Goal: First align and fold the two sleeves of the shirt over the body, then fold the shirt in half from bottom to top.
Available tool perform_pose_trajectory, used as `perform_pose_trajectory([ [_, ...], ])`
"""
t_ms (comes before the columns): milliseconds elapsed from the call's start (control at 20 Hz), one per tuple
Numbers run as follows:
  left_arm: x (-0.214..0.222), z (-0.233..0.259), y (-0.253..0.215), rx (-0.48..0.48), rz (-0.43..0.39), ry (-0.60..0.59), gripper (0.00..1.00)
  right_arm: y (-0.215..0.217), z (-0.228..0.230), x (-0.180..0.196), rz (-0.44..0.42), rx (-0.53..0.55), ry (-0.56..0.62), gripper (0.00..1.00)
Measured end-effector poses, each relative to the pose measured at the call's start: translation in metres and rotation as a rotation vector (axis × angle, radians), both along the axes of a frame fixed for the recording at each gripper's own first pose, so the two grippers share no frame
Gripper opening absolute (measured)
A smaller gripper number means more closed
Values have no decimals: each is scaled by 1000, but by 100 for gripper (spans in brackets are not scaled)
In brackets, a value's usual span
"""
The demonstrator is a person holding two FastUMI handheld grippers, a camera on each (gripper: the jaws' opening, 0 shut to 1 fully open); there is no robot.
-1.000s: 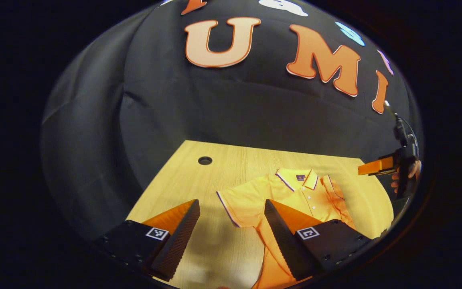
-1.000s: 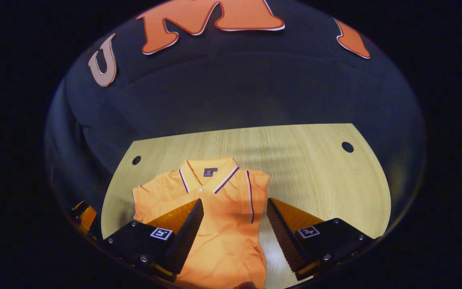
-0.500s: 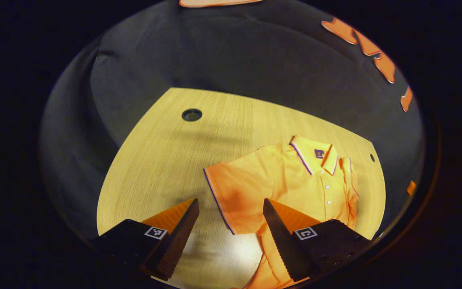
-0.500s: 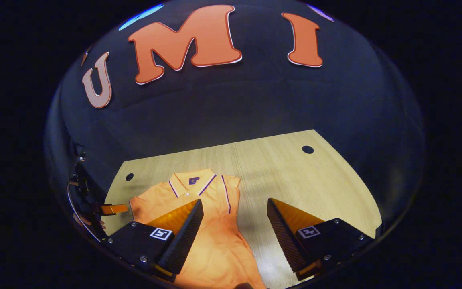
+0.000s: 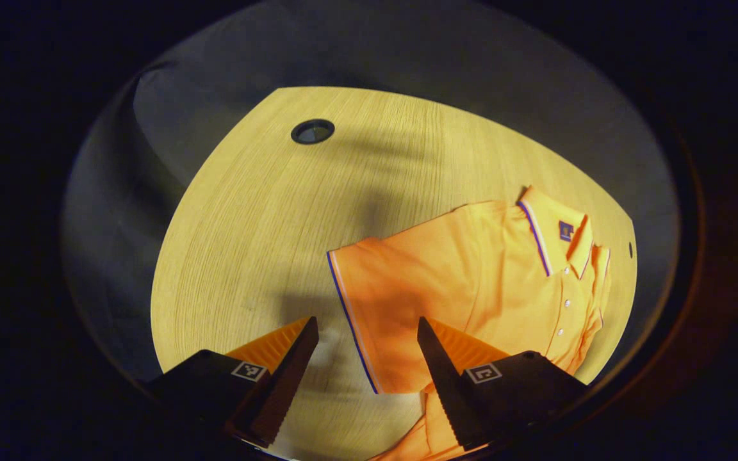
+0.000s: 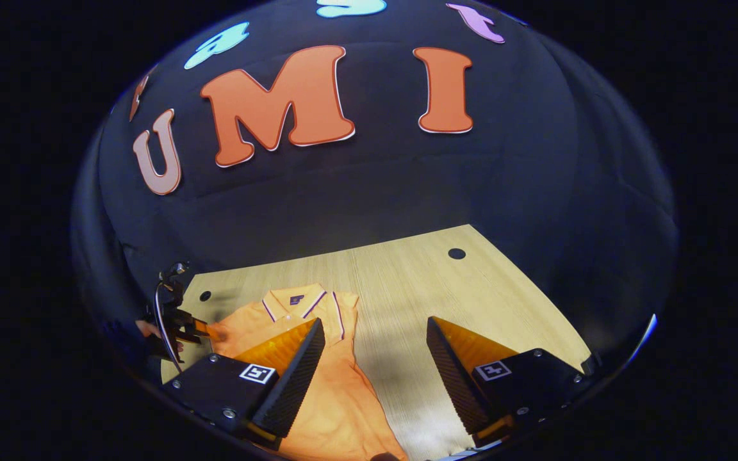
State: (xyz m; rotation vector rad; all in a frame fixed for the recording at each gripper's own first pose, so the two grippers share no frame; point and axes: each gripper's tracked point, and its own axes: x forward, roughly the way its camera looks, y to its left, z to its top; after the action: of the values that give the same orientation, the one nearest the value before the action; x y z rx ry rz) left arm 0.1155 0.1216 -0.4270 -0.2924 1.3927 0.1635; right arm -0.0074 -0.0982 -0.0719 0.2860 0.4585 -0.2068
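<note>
An orange polo shirt [image 5: 471,269] with a purple-trimmed collar [image 5: 551,227] lies flat on the wooden table [image 5: 266,211]. Its near sleeve [image 5: 375,301] is spread out sideways, and the far sleeve [image 5: 599,275] lies folded over the body. My left gripper [image 5: 366,328] hangs open just above that spread sleeve, with the purple-edged hem between its fingers. My right gripper [image 6: 374,328] is open and holds nothing, above the table beside the shirt [image 6: 324,390]. In the right gripper view the left gripper [image 6: 205,330] shows far off at the shirt's left edge.
A round cable hole [image 5: 312,131] sits in the table's far corner, and another hole [image 6: 457,253] at the opposite corner. The dark cloth wall rises right behind the table's back edge. A hand [image 6: 148,330] holds the left gripper.
My left gripper has tilted down and come close over the spread sleeve. My right gripper has drawn back and to the right, away from the shirt.
</note>
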Motion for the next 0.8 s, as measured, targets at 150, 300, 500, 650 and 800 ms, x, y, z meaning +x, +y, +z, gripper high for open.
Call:
perform_pose_trajectory([
  [150,-3,-4,-1,12,-33,43,84,-12,0,-17,-30,-9,-3,97],
  [300,-1,-6,-8,-8,-55,27,56,-21,-8,-31,-56,-3,14,98],
  [500,-1,-1,-17,-46,-130,-30,4,-25,-16,-44,-78,26,24,97],
  [650,5,12,-15,-38,-136,-82,4,-27,-15,-49,-85,24,18,97],
  [800,20,37,-22,-31,-184,-164,4,-28,-14,-54,-89,17,10,97],
])
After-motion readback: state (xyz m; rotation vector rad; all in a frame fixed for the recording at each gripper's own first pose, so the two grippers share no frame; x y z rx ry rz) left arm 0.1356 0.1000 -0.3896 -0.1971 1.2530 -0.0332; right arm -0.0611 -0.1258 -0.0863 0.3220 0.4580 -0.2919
